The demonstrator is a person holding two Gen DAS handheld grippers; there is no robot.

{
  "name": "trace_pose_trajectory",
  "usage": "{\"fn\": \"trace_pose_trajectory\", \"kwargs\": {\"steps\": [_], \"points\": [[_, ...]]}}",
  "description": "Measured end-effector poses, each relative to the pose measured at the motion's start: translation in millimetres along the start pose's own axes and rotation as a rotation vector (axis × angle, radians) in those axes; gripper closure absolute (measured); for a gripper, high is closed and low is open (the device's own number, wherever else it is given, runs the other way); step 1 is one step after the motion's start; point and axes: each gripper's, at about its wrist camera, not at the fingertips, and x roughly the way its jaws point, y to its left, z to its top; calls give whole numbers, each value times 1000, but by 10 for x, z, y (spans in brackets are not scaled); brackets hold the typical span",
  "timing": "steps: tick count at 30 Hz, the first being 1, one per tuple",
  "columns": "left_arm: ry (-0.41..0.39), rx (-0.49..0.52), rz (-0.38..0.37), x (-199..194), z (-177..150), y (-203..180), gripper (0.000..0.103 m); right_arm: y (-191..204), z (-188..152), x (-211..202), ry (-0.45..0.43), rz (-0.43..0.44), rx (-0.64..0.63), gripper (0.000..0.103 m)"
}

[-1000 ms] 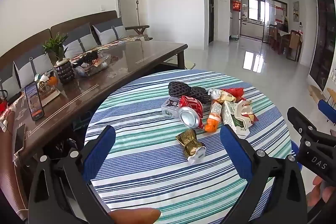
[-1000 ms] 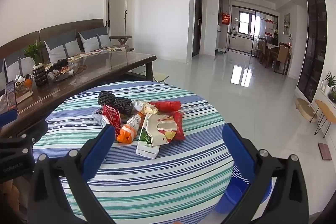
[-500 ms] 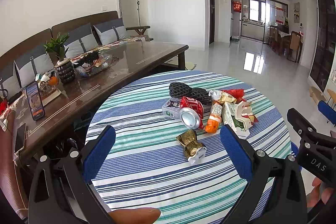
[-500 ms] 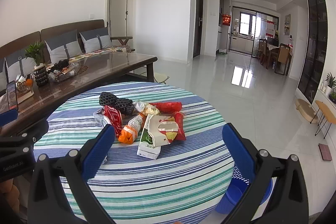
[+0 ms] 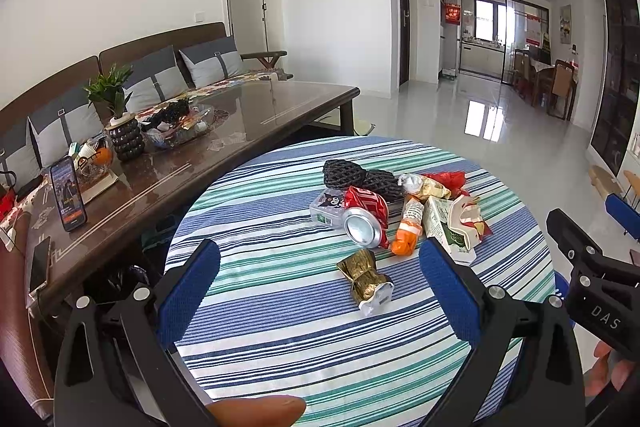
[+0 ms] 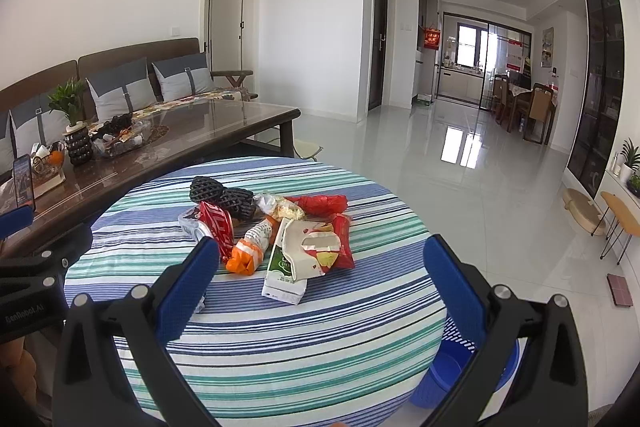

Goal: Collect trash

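My left gripper (image 5: 318, 289) stands wide and empty, hovering low over the near part of the striped round table (image 5: 280, 347); my right gripper (image 6: 318, 291) is just as wide and empty, held level beside it. Nearest my left jaws lies the gold foil wrapper (image 5: 364, 277), apart from the pile: light, crinkly, likely slippery, so I judge its pinched middle the best hold. Beyond sit the crushed red can (image 5: 366, 219), thin and springy, and the milk carton (image 6: 282, 273), stiff enough to pinch across its sides. The blue bin (image 6: 452, 367) waits below the table's right edge.
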Motion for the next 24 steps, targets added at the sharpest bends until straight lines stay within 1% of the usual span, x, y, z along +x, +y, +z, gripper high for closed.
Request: {"fn": "trace_pose_trajectory", "kwargs": {"steps": [16, 17, 24], "points": [[1, 5, -3, -68, 113, 35, 4, -35, 23, -29, -8, 0, -4, 5], [-3, 2, -1, -44, 41, -5, 4, -36, 22, -28, -7, 0, -4, 5], [-4, 3, 1, -43, 38, -10, 4, -38, 25, -33, -8, 1, -3, 5]]}}
